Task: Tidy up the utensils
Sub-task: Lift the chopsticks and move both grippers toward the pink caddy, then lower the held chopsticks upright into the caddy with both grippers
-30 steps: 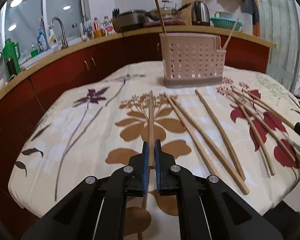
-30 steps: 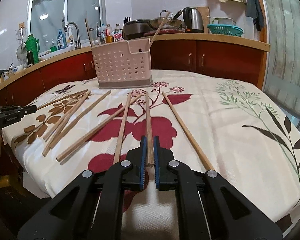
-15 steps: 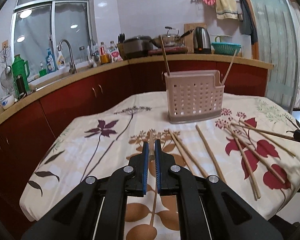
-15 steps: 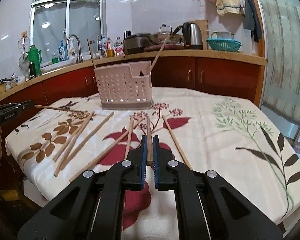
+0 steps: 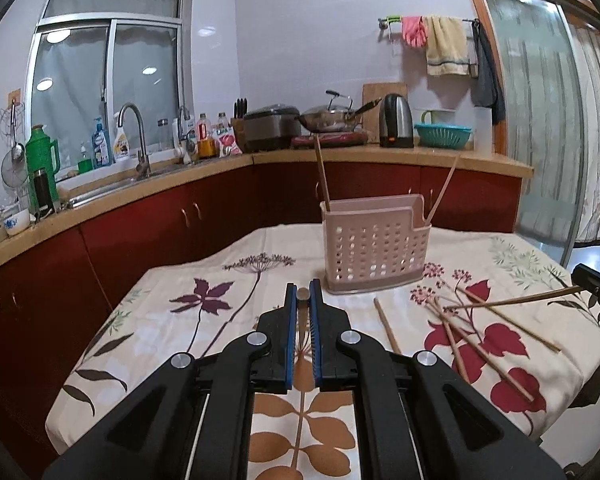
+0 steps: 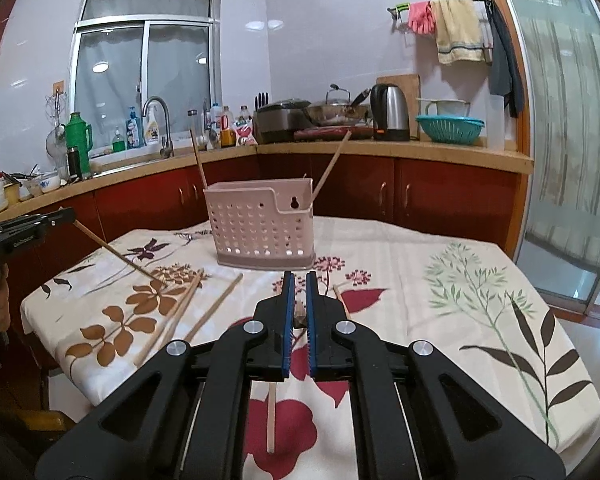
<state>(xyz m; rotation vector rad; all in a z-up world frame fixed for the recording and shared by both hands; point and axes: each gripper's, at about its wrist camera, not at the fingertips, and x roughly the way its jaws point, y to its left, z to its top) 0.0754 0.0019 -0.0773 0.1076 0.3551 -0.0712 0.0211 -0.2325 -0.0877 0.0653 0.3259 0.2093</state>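
With each of my hands clamping one bamboo chopstick, my left gripper (image 5: 303,300) has its jaws pressed on the chopstick end (image 5: 302,293) that shows between the tips, the shaft hanging below, and my right gripper (image 6: 298,294) pinches its own chopstick (image 6: 271,416), whose lower length slants down toward the cloth. Both sticks are off the desk (image 6: 420,280), which wears a floral cloth. Just beyond, loose chopsticks (image 5: 476,344) lie scattered on the red flowers and more loose ones (image 6: 188,308) on the brown leaves. Farther back stands the perforated pink utensil holder (image 6: 260,228), with only two chopsticks (image 6: 330,168) leaning in it. I judge the job barely begun: two stowed, two in hand, several left to gather.
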